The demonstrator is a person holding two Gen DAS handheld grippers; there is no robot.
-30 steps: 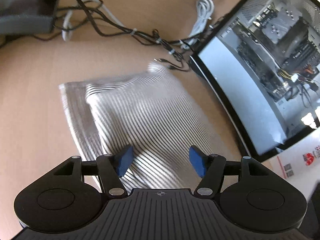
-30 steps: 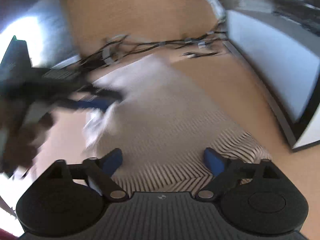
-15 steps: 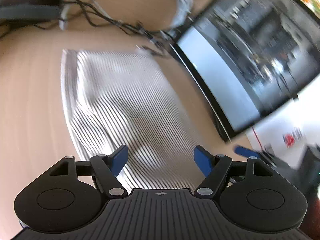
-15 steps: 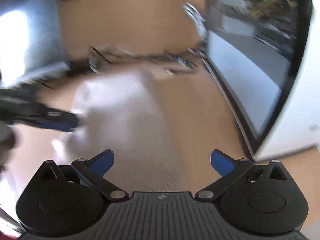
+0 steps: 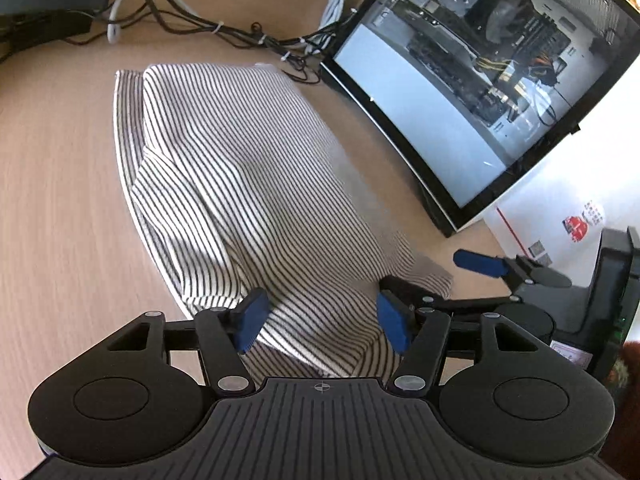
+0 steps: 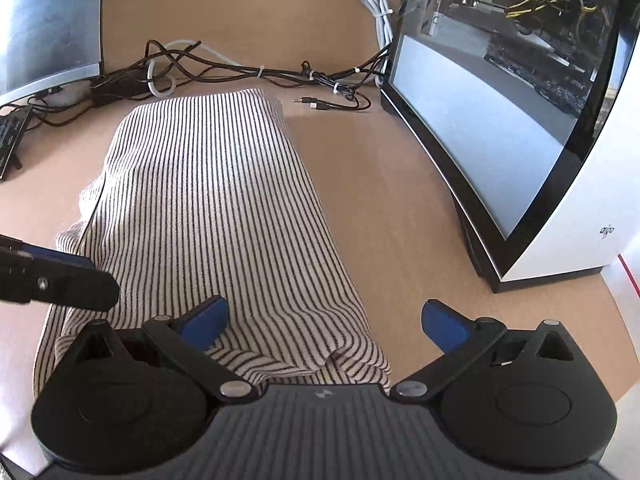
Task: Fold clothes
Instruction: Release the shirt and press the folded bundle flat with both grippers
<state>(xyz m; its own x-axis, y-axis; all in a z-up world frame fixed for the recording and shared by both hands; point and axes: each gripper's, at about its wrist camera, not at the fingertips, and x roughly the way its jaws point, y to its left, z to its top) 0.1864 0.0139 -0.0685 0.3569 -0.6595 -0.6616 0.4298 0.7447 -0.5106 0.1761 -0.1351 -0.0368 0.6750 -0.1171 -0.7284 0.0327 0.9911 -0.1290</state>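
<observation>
A black-and-white striped garment lies folded into a long strip on the wooden table. My left gripper hovers over its near end. Its jaws are closing, with cloth under and between them, and the pads are not pressing on it. My right gripper stands wide open over the near right corner of the garment, gripping nothing. In the left wrist view one blue fingertip of the right gripper shows beside that corner. One finger of the left gripper reaches in from the left in the right wrist view.
A computer case with a glass side panel stands close along the garment's right side. Tangled cables run along the back of the table. A dark monitor stands at the back left, and a white box with a red logo lies near right.
The left gripper has slid sideways along the garment's near end. The right gripper's jaws have spread wider and it has swung toward the case. The garment now lies flatter and narrower.
</observation>
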